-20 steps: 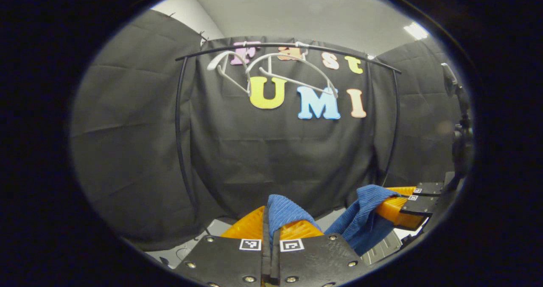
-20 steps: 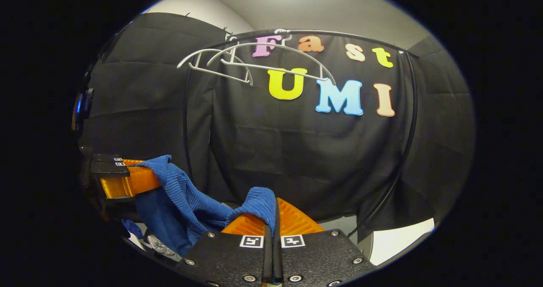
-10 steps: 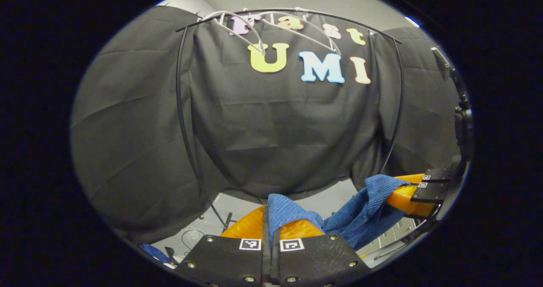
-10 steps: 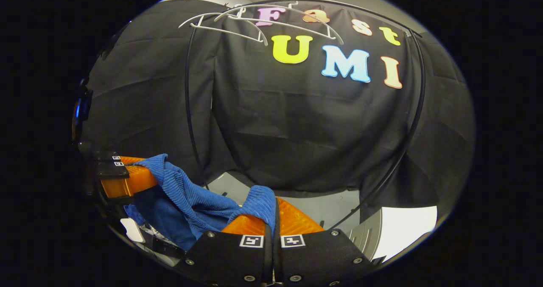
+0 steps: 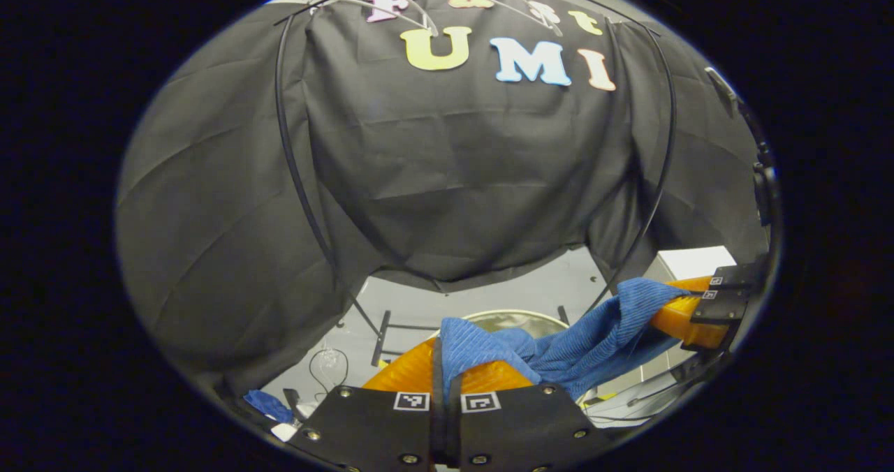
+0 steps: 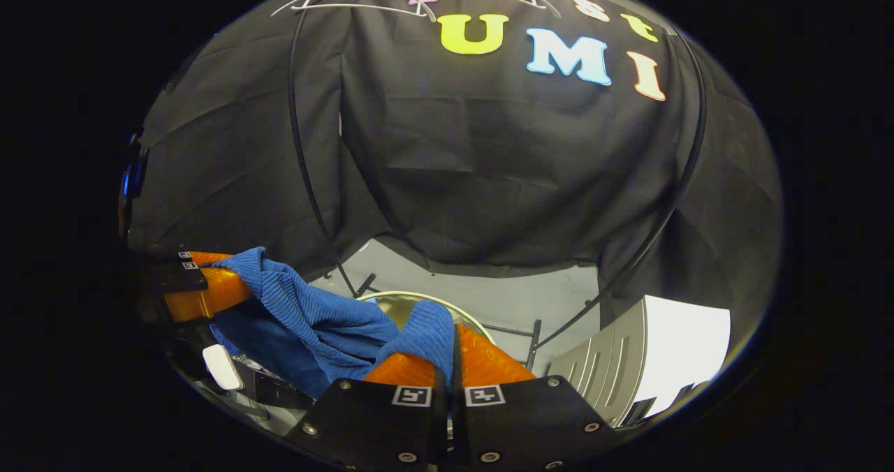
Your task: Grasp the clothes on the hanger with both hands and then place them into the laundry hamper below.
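Observation:
A blue ribbed garment (image 5: 580, 336) hangs stretched between my two grippers. In the left gripper view my left gripper (image 5: 444, 360) is shut on one end of it, and the right gripper (image 5: 688, 311) holds the other end at the right edge. The right gripper view has my right gripper (image 6: 452, 350) shut on the blue ribbed garment (image 6: 314, 315), with the left gripper (image 6: 209, 290) clamped on it at the far left. Below the cloth shows the round pale rim of the laundry hamper (image 5: 513, 313), also the laundry hamper (image 6: 405, 296). White bare hangers (image 5: 377, 1) hang on the rail at the top.
A black clothes rack frame (image 5: 293, 172) stands before the black cloth wall, its feet on the grey floor (image 5: 419, 301). A white ridged box (image 6: 663, 360) sits at the lower right of the right gripper view. Small items and cables (image 5: 328, 364) lie on the floor.
Both grippers have dropped lower with the garment held between them. The hangers and rail have slid to the top of both views, and the hamper's rim and the floor have come into sight.

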A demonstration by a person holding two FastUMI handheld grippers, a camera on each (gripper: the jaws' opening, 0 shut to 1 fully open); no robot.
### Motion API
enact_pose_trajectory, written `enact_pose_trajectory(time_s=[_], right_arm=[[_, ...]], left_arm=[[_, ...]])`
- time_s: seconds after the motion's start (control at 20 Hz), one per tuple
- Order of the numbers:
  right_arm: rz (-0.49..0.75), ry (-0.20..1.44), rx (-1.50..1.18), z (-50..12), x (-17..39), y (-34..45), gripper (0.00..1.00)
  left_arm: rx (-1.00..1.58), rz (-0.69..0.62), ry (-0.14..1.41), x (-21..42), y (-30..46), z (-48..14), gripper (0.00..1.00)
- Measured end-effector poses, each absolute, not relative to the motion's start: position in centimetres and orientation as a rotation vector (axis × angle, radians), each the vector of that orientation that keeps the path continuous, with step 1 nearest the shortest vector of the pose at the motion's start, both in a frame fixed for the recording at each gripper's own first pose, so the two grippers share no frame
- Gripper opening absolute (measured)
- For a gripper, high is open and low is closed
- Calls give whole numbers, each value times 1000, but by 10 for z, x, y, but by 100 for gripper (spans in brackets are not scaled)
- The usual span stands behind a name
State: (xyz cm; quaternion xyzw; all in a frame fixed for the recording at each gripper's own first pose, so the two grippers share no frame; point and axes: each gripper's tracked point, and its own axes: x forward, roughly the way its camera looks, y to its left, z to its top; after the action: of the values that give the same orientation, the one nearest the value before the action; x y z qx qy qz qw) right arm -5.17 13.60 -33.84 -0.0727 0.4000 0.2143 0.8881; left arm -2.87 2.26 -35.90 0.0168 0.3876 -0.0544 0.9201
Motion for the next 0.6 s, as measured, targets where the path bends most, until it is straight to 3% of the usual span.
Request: enact_pose_trajectory(time_s=[0.35,0.45,0.5,0.55,0.6], right_arm=[[466,906,-164,-360,-61,130,10],[484,916,-160,-361,-62,132,17],[483,909,-161,-359,-59,132,37],[485,901,-160,-359,-61,133,47],[487,897,-161,-358,-61,135,65]], left_arm=[[29,-105,908,-34,10,-398,0],[17,-106,932,-36,7,-406,6],[19,-100,931,-39,9,-408,24],[25,-90,916,-34,12,-404,42],[32,-83,897,-28,14,-400,60]])
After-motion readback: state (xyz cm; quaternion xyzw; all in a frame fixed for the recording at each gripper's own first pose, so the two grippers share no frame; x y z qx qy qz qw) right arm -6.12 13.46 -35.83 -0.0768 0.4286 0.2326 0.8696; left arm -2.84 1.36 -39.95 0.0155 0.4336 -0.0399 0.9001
